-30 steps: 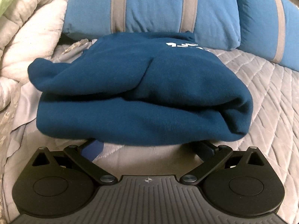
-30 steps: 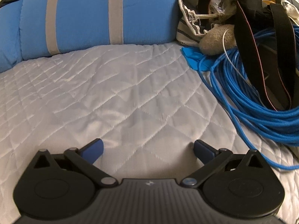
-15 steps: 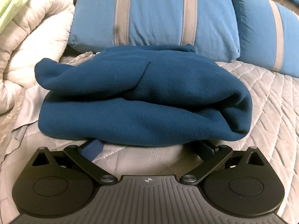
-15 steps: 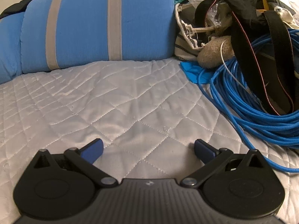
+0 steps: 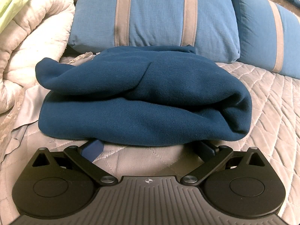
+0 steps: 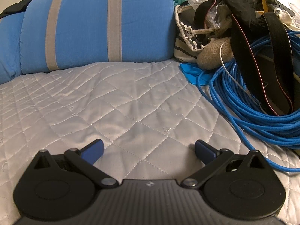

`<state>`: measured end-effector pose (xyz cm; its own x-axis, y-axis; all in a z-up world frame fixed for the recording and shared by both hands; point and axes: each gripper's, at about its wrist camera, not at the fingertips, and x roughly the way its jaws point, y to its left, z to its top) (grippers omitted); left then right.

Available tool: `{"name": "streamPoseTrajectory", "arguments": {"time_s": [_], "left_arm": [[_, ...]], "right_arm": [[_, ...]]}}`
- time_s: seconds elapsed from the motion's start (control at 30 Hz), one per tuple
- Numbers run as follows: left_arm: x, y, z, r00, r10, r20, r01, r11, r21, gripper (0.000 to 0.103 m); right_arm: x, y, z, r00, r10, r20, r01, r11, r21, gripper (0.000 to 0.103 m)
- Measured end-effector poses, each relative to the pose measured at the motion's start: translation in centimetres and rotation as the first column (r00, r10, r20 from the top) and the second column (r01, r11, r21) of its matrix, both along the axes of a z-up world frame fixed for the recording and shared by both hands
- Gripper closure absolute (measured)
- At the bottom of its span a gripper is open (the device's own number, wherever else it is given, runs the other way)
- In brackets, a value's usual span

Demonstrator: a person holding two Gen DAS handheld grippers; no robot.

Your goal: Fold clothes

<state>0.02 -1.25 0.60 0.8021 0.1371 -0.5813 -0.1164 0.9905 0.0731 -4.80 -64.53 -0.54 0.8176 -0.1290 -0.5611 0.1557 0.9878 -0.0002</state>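
On the left, a rolled cream comforter (image 5: 31, 43) sits against the bed's edge, and just beside it the dark blue sweatshirt (image 5: 144, 97) lies folded into a thick bundle on the quilted bedspread (image 5: 271, 97), in front of a blue striped pillow (image 5: 153, 13). Its long axis runs side to side across the left wrist view, with the rounded fold at the right end and a looser flap at the left. The left gripper (image 5: 149, 148) sits right at the bundle's near edge, jaws spread wide, both tips partly tucked under the hem and nothing pinched. The right gripper (image 6: 149, 150) is likewise spread and empty, above bare quilt, with a blue cable coil (image 6: 258, 112) off to its right; no garment shows in its view. The left hand appears the nearer one, so any further tidying or lifting probably starts there, straight ahead.
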Motion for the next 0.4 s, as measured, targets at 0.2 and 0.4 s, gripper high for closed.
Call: {"name": "streamPoseTrajectory", "arguments": {"time_s": [0.2, 0.4], "left_arm": [[-0.04, -0.04, 0.07, 1.0, 0.0, 0.0, 0.0, 1.0, 0.0, 0.0], [-0.16, 0.06, 0.01, 1.0, -0.004, 0.005, 0.004, 1.0, -0.007, 0.0]], "right_arm": [[-0.05, -0.03, -0.01, 1.0, -0.001, 0.001, 0.001, 1.0, -0.001, 0.001], [-0.05, -0.04, -0.06, 1.0, -0.001, 0.002, 0.001, 1.0, 0.001, 0.001]]}}
